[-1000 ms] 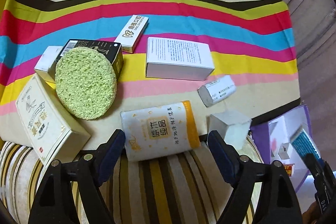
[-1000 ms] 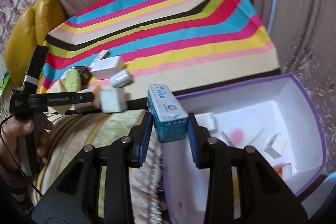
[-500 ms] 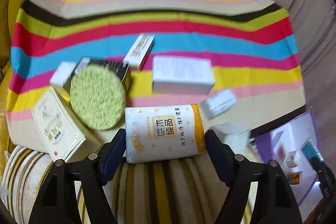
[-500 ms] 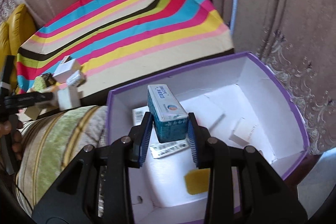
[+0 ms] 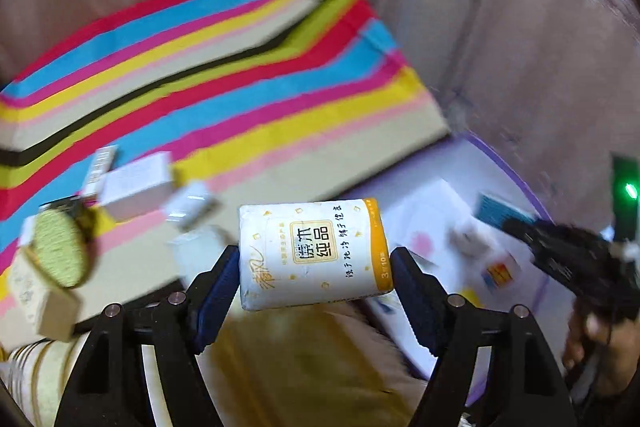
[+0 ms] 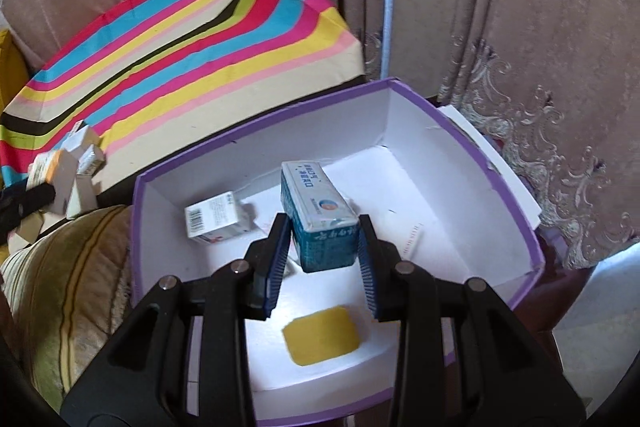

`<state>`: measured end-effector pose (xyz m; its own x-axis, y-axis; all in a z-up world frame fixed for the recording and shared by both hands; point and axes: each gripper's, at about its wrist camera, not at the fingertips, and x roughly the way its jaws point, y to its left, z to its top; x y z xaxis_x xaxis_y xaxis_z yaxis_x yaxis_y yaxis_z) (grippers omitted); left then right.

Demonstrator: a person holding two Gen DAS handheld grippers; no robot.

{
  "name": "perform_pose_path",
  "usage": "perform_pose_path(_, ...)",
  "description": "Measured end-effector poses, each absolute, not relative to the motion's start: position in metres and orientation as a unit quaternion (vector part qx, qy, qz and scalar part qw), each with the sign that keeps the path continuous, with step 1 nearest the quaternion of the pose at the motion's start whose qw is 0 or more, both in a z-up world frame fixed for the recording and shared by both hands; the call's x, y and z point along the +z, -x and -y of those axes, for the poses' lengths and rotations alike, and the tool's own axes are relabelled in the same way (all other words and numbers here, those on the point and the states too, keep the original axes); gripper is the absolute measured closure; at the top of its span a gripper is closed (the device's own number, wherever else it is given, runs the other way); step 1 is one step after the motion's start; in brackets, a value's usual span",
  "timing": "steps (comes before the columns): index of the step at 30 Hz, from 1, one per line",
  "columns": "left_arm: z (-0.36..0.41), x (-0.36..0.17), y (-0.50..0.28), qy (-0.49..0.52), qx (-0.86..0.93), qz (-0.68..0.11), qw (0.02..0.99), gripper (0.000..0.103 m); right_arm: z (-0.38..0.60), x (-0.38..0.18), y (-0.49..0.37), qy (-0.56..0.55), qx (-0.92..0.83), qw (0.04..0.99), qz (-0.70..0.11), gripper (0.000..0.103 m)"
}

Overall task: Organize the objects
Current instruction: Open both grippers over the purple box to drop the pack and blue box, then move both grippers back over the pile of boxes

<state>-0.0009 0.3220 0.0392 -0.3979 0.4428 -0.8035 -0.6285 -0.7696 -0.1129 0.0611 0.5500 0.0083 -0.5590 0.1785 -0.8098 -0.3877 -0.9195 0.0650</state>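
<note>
My left gripper (image 5: 315, 267) is shut on a white and orange tissue pack (image 5: 312, 251), with a pad on each end, and holds it in the air between the striped table and the purple box (image 5: 516, 171). In the right wrist view my right gripper (image 6: 323, 239) is shut on a blue carton (image 6: 320, 215), low inside the purple box (image 6: 440, 147). A white barcode carton (image 6: 216, 221) and a yellow sponge (image 6: 320, 341) lie on the box floor. The right gripper shows as a blurred black shape (image 5: 560, 255) over the box, held by a hand (image 5: 600, 339).
On the striped cloth (image 5: 240, 87) lie a green sponge (image 5: 60, 253), several white cartons (image 5: 136, 183) and a beige carton (image 5: 44, 299). A striped cushion (image 6: 68, 287) sits left of the purple box. A curtain (image 6: 520, 27) hangs behind.
The left gripper closed on the tissue pack, lifted it off the table and swung right toward the purple box. The right gripper carried the blue carton over the box and down into it.
</note>
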Motion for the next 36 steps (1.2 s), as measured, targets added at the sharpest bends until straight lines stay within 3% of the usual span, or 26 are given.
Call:
perform_pose_path(12,-0.360,0.028,-0.035,0.454,0.767,-0.141,0.430,0.025,-0.566,-0.001,-0.077,0.458,0.860,0.193,-0.115,0.064)
perform_pose_path(18,-0.354,0.026,-0.030,0.463,0.768,-0.115,0.428,0.022,-0.561,0.001,-0.074,0.457,0.862,0.188,-0.114,0.046)
perform_pose_path(36,-0.296,0.043,-0.012,0.446,0.804,-0.066,0.387,0.022,-0.522,0.023,-0.062,0.454,0.871,0.170,-0.078,0.029)
